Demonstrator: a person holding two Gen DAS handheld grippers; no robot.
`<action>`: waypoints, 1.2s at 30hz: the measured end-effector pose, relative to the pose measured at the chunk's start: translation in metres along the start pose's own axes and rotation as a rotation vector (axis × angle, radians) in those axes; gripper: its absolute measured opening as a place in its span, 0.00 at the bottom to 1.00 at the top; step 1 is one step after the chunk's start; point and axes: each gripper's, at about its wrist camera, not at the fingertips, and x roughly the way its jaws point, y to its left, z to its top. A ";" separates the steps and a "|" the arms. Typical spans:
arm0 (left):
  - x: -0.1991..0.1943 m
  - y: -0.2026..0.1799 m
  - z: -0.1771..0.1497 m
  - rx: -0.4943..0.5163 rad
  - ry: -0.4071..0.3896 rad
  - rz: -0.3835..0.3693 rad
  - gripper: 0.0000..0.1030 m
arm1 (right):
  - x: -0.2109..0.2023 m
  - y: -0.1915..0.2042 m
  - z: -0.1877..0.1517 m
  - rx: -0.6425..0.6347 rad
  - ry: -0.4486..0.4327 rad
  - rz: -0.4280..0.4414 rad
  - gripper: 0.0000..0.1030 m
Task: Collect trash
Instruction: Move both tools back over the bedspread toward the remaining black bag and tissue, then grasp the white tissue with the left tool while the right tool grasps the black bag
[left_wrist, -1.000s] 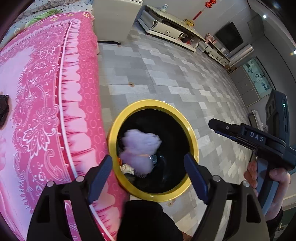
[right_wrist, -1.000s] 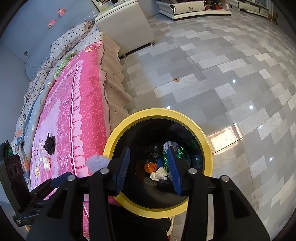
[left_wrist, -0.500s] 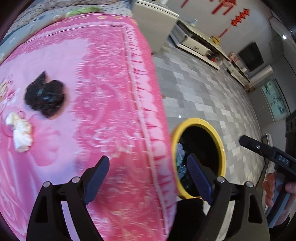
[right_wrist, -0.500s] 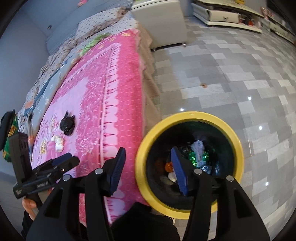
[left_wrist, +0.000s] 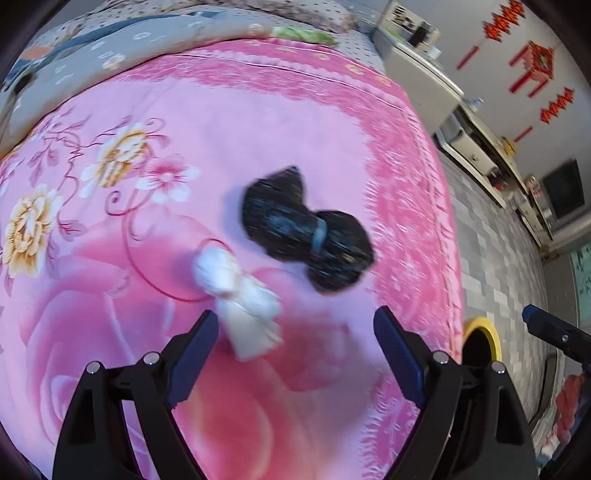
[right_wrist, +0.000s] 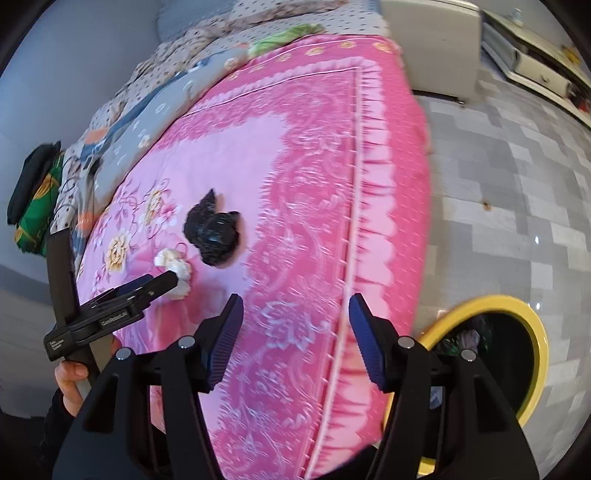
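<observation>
With its jaws spread wide and nothing between them, the left gripper (left_wrist: 293, 354) hovers low over the pink bedspread (left_wrist: 184, 166), and the crumpled white tissue (left_wrist: 240, 295) lies just ahead of it, nearer the left finger (left_wrist: 194, 354) than the right. The tissue's long axis runs roughly fore and aft along the line of the fingers, tilted a little leftward at its far end, so a short shift to the left should centre it between the pads before closing. Just beyond the tissue and to its right lies the black bag wad (left_wrist: 306, 236), its long axis slanting across the gripper's line; the two items sit close, whether touching cannot be told. The right gripper (right_wrist: 295, 339) is likewise open and empty, held back over the fringed edge of the bedspread, well apart from both items. The left gripper is judged the nearer and the proper one for the tissue. The yellow-rimmed bin (right_wrist: 532, 332) stands on the floor beside the bed, to the right, already holding rubbish.
</observation>
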 end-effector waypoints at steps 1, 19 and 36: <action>0.001 0.006 0.002 -0.009 -0.001 0.009 0.80 | 0.007 0.009 0.008 -0.012 0.012 0.005 0.56; 0.044 0.039 0.005 -0.091 0.040 -0.014 0.80 | 0.137 0.110 0.087 -0.135 0.216 0.033 0.56; 0.036 0.051 -0.014 -0.121 -0.022 -0.020 0.58 | 0.205 0.145 0.094 -0.204 0.290 -0.028 0.59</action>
